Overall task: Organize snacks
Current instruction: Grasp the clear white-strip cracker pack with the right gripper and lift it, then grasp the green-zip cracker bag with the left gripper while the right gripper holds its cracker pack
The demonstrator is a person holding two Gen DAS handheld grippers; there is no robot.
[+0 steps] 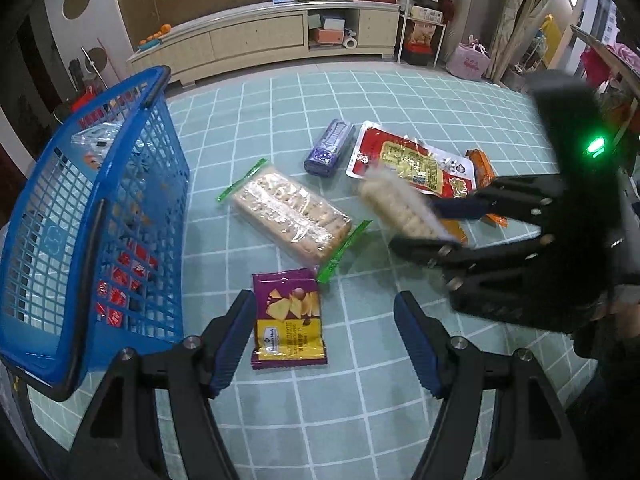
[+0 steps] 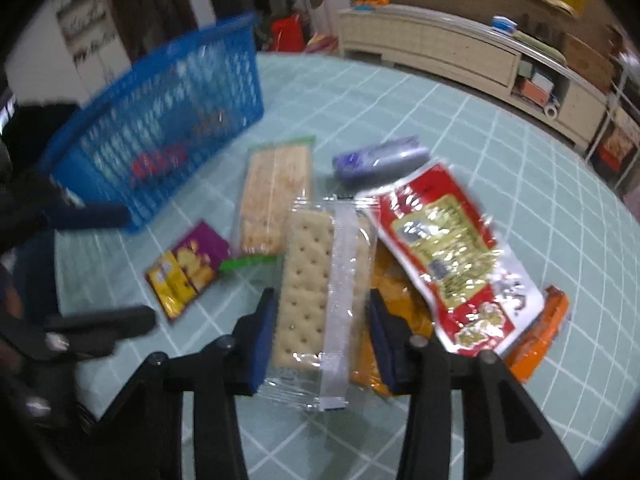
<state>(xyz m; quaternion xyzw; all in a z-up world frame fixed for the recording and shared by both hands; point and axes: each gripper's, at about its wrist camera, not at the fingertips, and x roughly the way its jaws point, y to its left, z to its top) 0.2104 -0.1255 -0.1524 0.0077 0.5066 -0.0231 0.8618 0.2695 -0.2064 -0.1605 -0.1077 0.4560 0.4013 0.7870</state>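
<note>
Right gripper (image 2: 322, 320) clamped on the clear cracker pack (image 2: 316, 292), centre frame, over the orange bag (image 2: 536, 344). Left gripper (image 1: 324, 344) gapes above the purple packet (image 1: 288, 320); basket (image 1: 92, 216) far left.

Blue mesh basket (image 1: 132, 184), teal white-gridded tablecloth (image 1: 360, 400), purple-yellow snack packet (image 1: 289, 320)

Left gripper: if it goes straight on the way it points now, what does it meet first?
Most likely the purple-and-yellow chip packet, lying flat between the open fingers of the left gripper; depth is hard to judge.
</note>
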